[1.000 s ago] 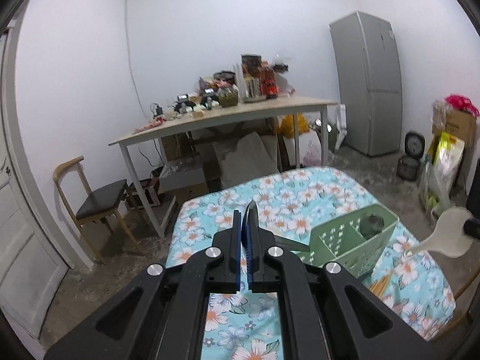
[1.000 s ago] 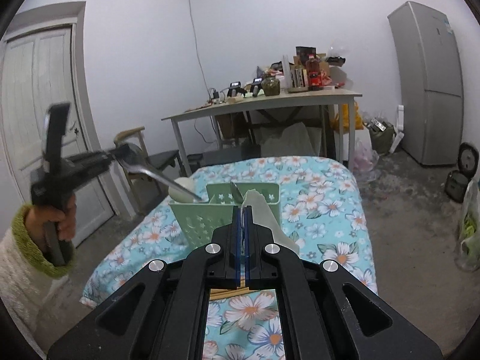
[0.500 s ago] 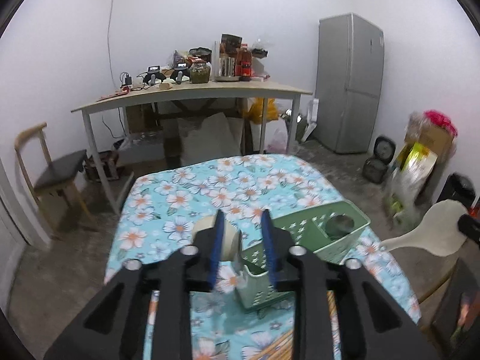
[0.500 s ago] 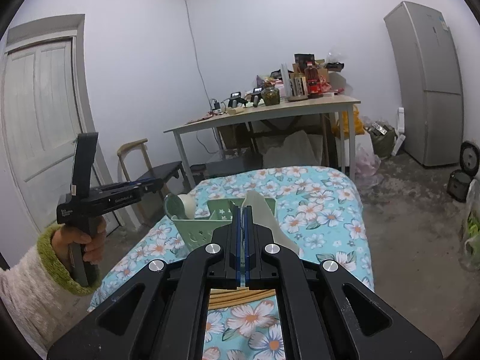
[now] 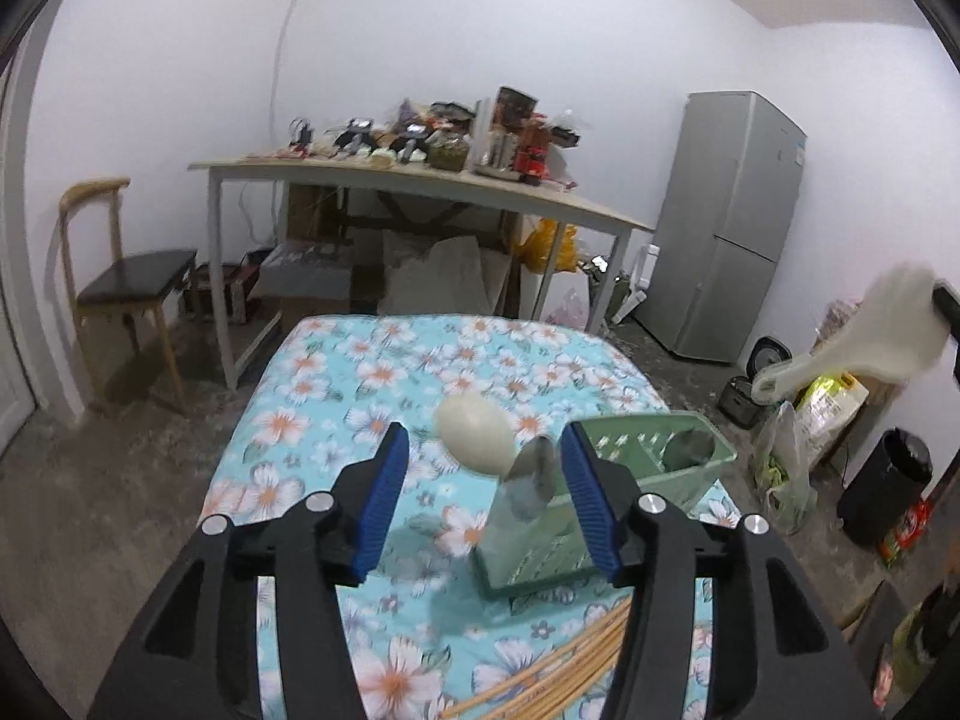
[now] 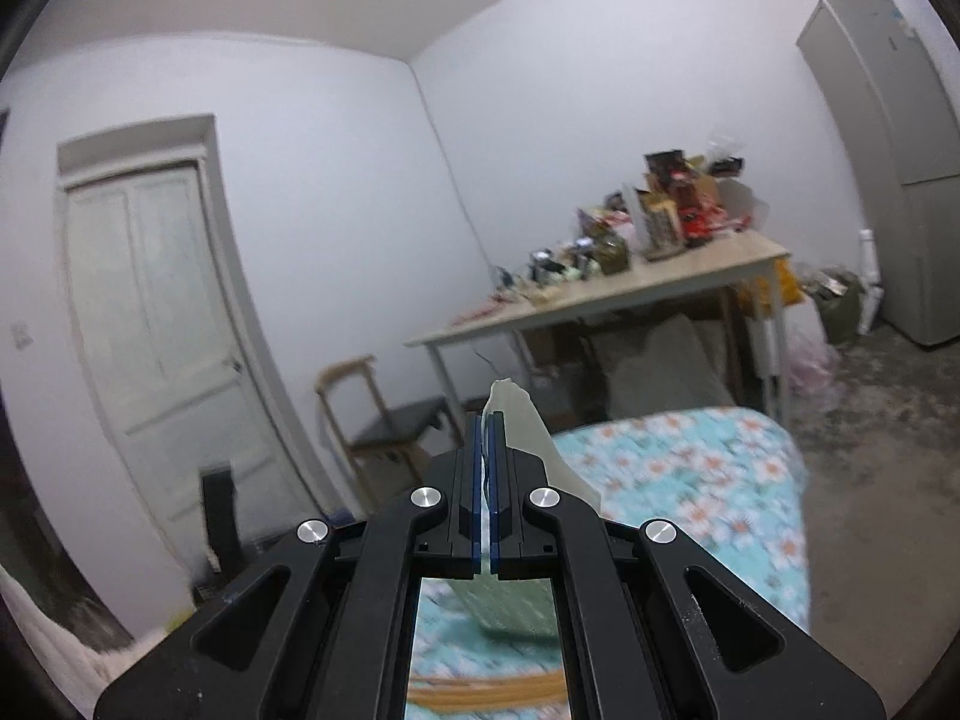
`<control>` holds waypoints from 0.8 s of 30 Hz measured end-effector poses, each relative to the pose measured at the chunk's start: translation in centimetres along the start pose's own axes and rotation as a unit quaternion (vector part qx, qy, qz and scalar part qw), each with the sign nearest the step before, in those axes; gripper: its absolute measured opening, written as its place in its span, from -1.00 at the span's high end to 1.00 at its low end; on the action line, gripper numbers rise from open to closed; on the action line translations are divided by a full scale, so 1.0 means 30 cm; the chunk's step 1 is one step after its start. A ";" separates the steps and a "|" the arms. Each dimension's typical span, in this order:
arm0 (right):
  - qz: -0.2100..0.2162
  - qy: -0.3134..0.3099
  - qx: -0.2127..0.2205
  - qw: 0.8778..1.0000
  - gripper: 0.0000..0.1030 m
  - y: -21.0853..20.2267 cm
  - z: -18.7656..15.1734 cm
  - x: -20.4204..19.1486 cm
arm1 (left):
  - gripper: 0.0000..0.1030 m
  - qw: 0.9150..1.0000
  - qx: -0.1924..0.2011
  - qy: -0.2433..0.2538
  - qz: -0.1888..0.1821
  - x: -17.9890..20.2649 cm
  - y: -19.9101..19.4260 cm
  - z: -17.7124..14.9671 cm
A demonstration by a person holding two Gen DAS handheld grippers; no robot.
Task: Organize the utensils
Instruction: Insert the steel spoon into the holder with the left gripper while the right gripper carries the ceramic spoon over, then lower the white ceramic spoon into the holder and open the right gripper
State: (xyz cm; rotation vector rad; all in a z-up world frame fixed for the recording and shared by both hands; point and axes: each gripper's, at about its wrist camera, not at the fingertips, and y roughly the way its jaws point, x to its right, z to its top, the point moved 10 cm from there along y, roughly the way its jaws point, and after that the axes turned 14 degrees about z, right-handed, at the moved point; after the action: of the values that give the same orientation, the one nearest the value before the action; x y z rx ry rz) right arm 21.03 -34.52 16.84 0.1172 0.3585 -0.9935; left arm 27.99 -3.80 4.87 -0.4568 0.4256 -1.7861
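Left gripper: jaws apart, just been opening, nothing clamped; spoon tops show between them.
Right gripper: jaws together, clamped on white rice paddle, held up in the air.
Green caddy: on floral tablecloth, holding white spoon and metal spoon.
Chopsticks: lying in front of caddy.

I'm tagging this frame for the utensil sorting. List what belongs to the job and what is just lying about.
Belongs to the job:
- green utensil basket
- white spoon and metal utensil standing in it
- white rice paddle, clamped in the right gripper
- chopsticks on the floral cloth
- left gripper, jaws just opened, nothing between them

Lying about:
- cluttered table
- fridge
- wooden chair
- door
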 end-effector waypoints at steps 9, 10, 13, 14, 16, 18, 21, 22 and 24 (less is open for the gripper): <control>0.016 0.028 -0.031 0.999 1.00 0.108 -0.019 0.033 | -0.02 0.998 -0.052 -0.037 0.025 -0.128 0.015 -0.167; 0.014 0.032 -0.037 0.999 1.00 0.118 -0.031 0.042 | -0.02 0.997 -0.054 -0.038 0.027 -0.136 0.015 -0.177; 0.002 0.038 -0.049 0.998 1.00 0.142 -0.061 0.069 | -0.03 0.997 -0.060 -0.041 0.030 -0.155 0.018 -0.196; -0.002 0.042 -0.053 0.998 1.00 0.149 -0.072 0.082 | -0.03 0.997 -0.060 -0.041 0.030 -0.156 0.017 -0.199; -0.012 0.052 -0.063 0.997 1.00 0.170 -0.097 0.108 | -0.04 0.997 -0.059 -0.041 0.029 -0.155 0.018 -0.194; -0.017 0.061 -0.070 0.996 1.00 0.185 -0.119 0.131 | -0.07 0.997 -0.058 -0.039 0.026 -0.151 0.015 -0.194; -0.029 0.069 -0.085 0.994 0.97 0.219 -0.158 0.169 | -0.09 0.998 -0.055 -0.035 0.022 -0.138 0.015 -0.193; -0.039 0.068 -0.092 0.993 0.90 0.230 -0.172 0.185 | -0.09 0.998 -0.055 -0.033 0.020 -0.133 0.014 -0.194; -0.050 0.071 -0.094 0.992 0.83 0.237 -0.188 0.200 | -0.11 0.998 -0.056 -0.032 0.017 -0.124 0.013 -0.197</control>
State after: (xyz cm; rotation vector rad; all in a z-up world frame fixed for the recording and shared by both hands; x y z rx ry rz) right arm 28.56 -33.98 9.01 -0.0012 0.5911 -1.0470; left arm 26.16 0.01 -0.71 -0.5798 0.4885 -1.7154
